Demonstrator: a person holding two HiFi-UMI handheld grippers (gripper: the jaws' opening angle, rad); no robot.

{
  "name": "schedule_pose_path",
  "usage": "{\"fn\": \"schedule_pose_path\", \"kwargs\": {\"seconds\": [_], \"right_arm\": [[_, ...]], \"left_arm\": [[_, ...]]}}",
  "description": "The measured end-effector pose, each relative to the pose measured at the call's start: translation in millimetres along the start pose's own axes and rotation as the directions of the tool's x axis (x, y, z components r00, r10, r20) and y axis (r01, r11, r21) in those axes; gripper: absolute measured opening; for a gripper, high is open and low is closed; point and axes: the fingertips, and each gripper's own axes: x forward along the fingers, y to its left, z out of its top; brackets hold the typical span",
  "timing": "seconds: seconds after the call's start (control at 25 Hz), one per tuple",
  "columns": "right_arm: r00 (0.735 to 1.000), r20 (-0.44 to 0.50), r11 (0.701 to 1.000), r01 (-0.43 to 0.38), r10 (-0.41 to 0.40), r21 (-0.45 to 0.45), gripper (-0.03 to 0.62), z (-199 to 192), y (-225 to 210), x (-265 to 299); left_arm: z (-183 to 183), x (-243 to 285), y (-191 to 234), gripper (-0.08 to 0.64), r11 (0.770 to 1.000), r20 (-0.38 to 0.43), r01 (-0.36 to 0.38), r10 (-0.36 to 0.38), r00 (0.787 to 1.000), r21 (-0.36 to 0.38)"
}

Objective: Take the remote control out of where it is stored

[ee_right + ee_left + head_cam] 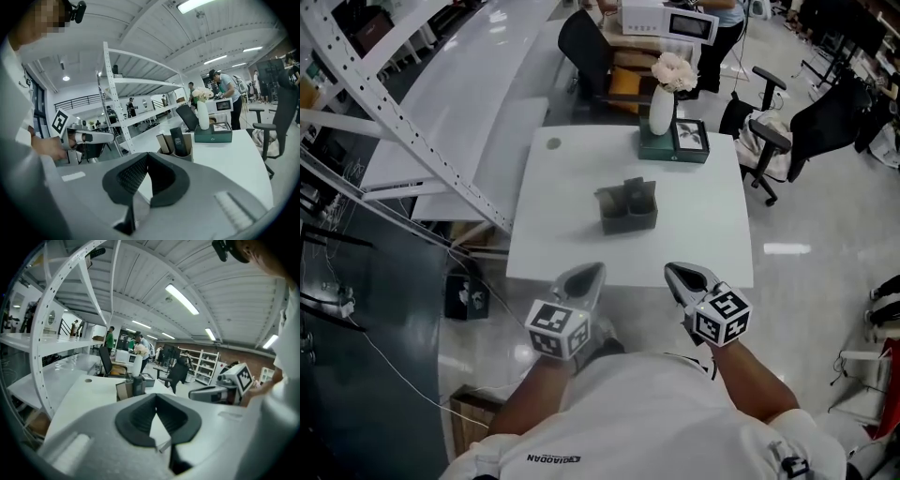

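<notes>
A grey holder (628,210) stands in the middle of the white table (703,234). A dark remote control (178,139) stands upright in it, next to a lighter flat item (163,143). In the left gripper view the holder (124,390) shows beyond the jaws. Both grippers hover at the table's near edge, well short of the holder. My left gripper (596,269) is shut with nothing in it, its pads meeting at the tip (156,396). My right gripper (671,269) is likewise shut and holds nothing (147,155).
A white vase of flowers (663,105) and a green box (674,143) with a picture sit at the table's far edge. A white shelving frame (412,141) runs along the left. Office chairs (766,131) stand to the right, a black box (467,295) on the floor.
</notes>
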Motion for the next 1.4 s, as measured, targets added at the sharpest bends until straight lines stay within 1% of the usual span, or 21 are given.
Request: {"fn": "schedule_pose_path", "kwargs": {"seconds": [0.16, 0.28, 0.48, 0.6, 0.72, 0.8, 0.92, 0.96, 1.04, 1.16, 1.24, 1.32, 1.4], "right_arm": [[1.0, -0.016, 0.999, 0.012, -0.013, -0.037, 0.006, 13, 1, 40], [0.998, -0.044, 0.993, 0.034, -0.039, -0.114, 0.006, 21, 1, 68], [0.992, -0.081, 0.972, 0.076, -0.096, -0.222, 0.008, 31, -6, 108], [0.987, -0.097, 0.955, 0.094, -0.126, -0.282, 0.014, 38, -12, 126], [0.981, -0.131, 0.932, 0.087, -0.141, -0.351, 0.026, 42, -14, 147], [0.974, -0.154, 0.905, 0.087, -0.164, -0.416, 0.048, 43, -17, 162], [0.957, -0.194, 0.838, 0.081, -0.217, -0.539, 0.091, 41, -27, 188], [0.95, -0.211, 0.817, 0.07, -0.229, -0.573, 0.108, 39, -30, 197], [0.941, -0.24, 0.783, 0.041, -0.24, -0.621, 0.123, 40, -35, 212], [0.93, -0.281, 0.736, -0.017, -0.236, -0.676, 0.132, 42, -37, 230], [0.922, -0.311, 0.699, -0.065, -0.232, -0.713, 0.133, 43, -38, 240], [0.906, -0.359, 0.663, -0.127, -0.225, -0.737, 0.14, 40, -37, 250], [0.885, -0.415, 0.632, -0.2, -0.212, -0.748, 0.143, 35, -35, 256]], "left_arm": [[9, 8, 37, 0.003, 1.0, -0.017, 0.014, -0.013, 1.0, 0.027], [14, 14, 63, 0.003, 0.999, -0.033, 0.028, -0.026, 0.999, 0.045], [10, 24, 96, 0.003, 0.996, -0.076, 0.065, -0.06, 0.995, 0.059], [11, 27, 115, 0.003, 0.996, -0.072, 0.063, -0.058, 0.996, 0.071], [12, 28, 130, 0.003, 0.997, -0.062, 0.057, -0.053, 0.997, 0.06], [12, 29, 137, 0.003, 0.997, -0.059, 0.054, -0.051, 0.997, 0.053], [8, 28, 145, 0.003, 0.998, -0.06, 0.04, -0.038, 0.997, 0.04], [6, 26, 148, 0.003, 0.999, -0.061, 0.032, -0.029, 0.998, 0.035], [2, 24, 152, 0.003, 1.0, -0.062, 0.013, -0.012, 0.998, 0.022], [-8, 21, 156, 0.003, 1.0, -0.083, -0.006, 0.006, 0.997, -0.001], [-11, 21, 156, 0.003, 1.0, -0.092, -0.015, 0.014, 0.996, -0.008], [-13, 19, 158, 0.003, 1.0, -0.093, -0.025, 0.024, 0.995, -0.011], [-15, 16, 158, 0.003, 0.999, -0.091, -0.037, 0.035, 0.995, -0.016]]}}
